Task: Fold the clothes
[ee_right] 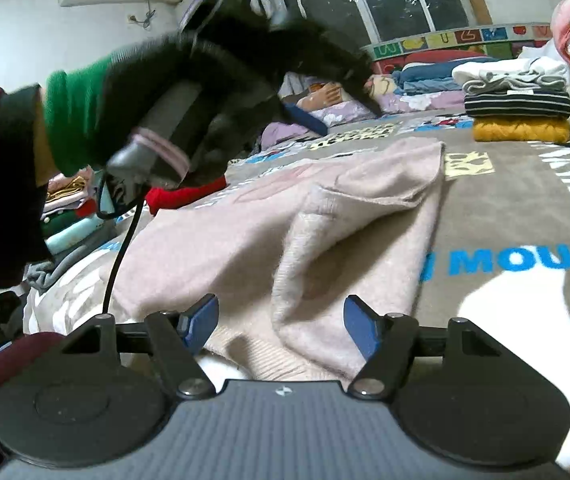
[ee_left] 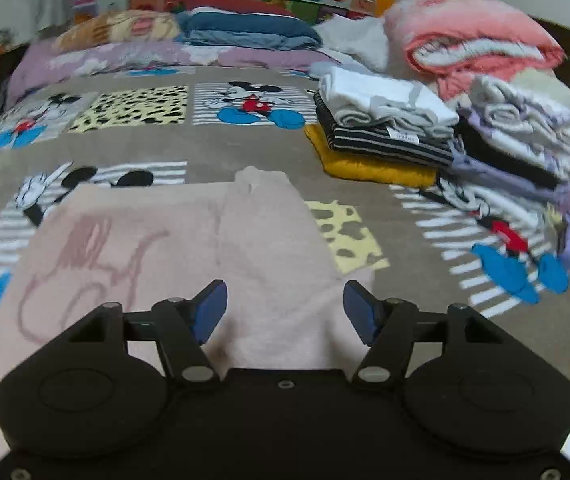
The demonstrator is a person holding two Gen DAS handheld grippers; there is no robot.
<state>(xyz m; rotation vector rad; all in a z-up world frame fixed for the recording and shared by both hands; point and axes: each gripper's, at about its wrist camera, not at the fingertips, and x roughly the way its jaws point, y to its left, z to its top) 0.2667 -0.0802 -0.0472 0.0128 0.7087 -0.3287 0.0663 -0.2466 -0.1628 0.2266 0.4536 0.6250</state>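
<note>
Bed blanket with cartoon-mouse print fills both views. Pink sweater lies spread at lower centre of the left view, one sleeve folded across its body. Judgement: mid-fold; next move calls for gripping the near hem or the side edge. Stack of folded clothes sits upper right, well apart. Left gripper: fingers spread, holding nothing. Right gripper: fingers likewise apart, straddling a raised sleeve fold. No containers in view.
</note>
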